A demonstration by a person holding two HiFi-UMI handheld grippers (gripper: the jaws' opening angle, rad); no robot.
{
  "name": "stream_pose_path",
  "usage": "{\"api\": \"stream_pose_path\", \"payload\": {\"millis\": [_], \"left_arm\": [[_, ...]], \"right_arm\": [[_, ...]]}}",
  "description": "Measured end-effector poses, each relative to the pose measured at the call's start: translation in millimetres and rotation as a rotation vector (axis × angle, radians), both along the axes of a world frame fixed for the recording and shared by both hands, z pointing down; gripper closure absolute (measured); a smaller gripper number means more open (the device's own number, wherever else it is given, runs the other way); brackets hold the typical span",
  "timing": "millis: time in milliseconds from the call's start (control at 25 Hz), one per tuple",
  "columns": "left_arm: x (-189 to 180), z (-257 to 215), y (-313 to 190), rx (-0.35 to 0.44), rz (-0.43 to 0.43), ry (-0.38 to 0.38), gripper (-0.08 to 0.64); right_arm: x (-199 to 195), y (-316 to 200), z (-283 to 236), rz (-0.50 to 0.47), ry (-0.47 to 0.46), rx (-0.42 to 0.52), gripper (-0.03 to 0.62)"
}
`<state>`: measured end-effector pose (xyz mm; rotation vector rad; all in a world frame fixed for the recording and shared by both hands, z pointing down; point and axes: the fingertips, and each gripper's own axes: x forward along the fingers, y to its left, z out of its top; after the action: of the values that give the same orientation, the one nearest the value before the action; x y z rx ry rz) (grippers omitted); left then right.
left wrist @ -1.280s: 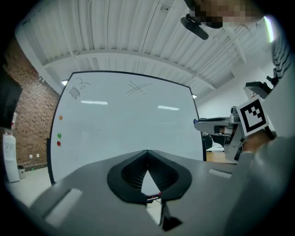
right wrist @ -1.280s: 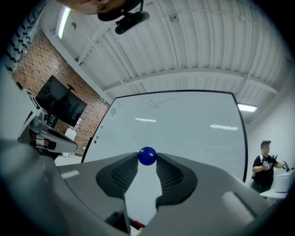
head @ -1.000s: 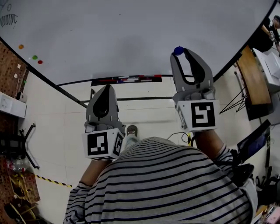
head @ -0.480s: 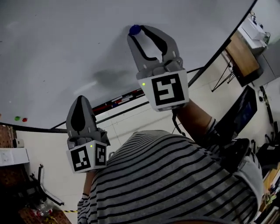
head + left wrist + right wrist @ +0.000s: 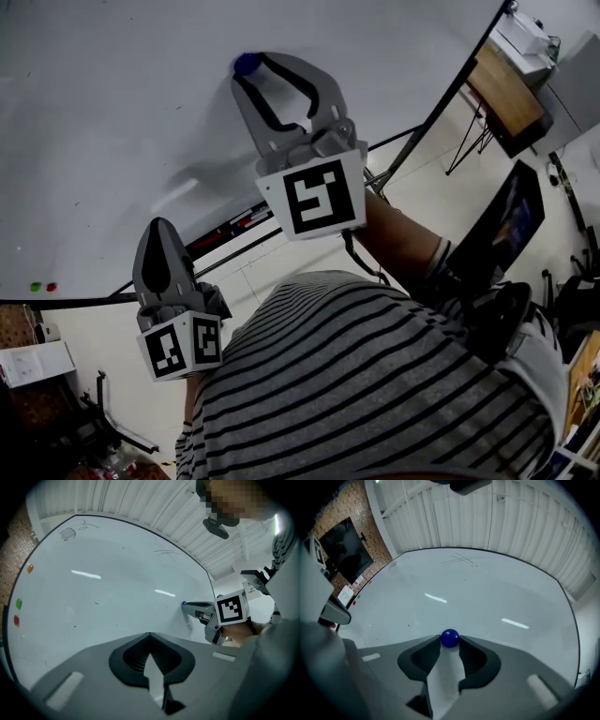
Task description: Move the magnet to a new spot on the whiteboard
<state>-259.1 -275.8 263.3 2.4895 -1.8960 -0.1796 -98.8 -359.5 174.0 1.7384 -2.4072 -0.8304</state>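
Blue magnet (image 5: 449, 638) against the whiteboard (image 5: 487, 597), at 12 o'clock from the right gripper (image 5: 450, 640), whose jaw tips clamp it on both sides. Left gripper (image 5: 159, 225), at 7 o'clock from the right one in the head view: jaws together, nothing between them. Only the left gripper view shows an orange dot (image 5: 30, 567) above the green dot (image 5: 18, 603) and red dot (image 5: 16, 619).

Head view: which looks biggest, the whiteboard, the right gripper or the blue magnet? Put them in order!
1. The whiteboard, which fills most of the top.
2. The right gripper, much smaller.
3. The blue magnet, a tiny ball pinched at that gripper's tips.
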Motion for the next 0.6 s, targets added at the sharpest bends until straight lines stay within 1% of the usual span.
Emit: {"api": "stream_pose_path", "payload": {"millis": [120,320,400,480,560,600], "left_arm": [[4.9,-6.8,8.6,-0.006,-0.009,0.008,0.545],[17.5,-2.6,19.6,-0.002,-0.018,-0.001,0.545],[26.3,-4.1,29.5,0.010,-0.022,-0.008,0.545],[36.6,-5.7,41.7,0.019,-0.028,-0.016,0.545],[50.1,-6.4,55.8,0.025,-0.038,-0.016,0.545],[58.5,-7.3,64.3,0.029,-0.040,-0.014,0.545]], "right_arm": [[1.1,7.0,-8.2,-0.026,0.002,-0.003,0.466],[11.8,20.1,-10.1,-0.071,-0.031,0.039,0.437],[20.7,34.7,-11.0,-0.103,-0.072,0.039,0.437],[33.2,56.7,-7.7,-0.136,-0.138,0.012,0.440],[46.4,83.3,1.9,-0.176,-0.199,-0.032,0.470],[53.8,98.4,8.1,-0.194,-0.217,-0.055,0.503]]}}
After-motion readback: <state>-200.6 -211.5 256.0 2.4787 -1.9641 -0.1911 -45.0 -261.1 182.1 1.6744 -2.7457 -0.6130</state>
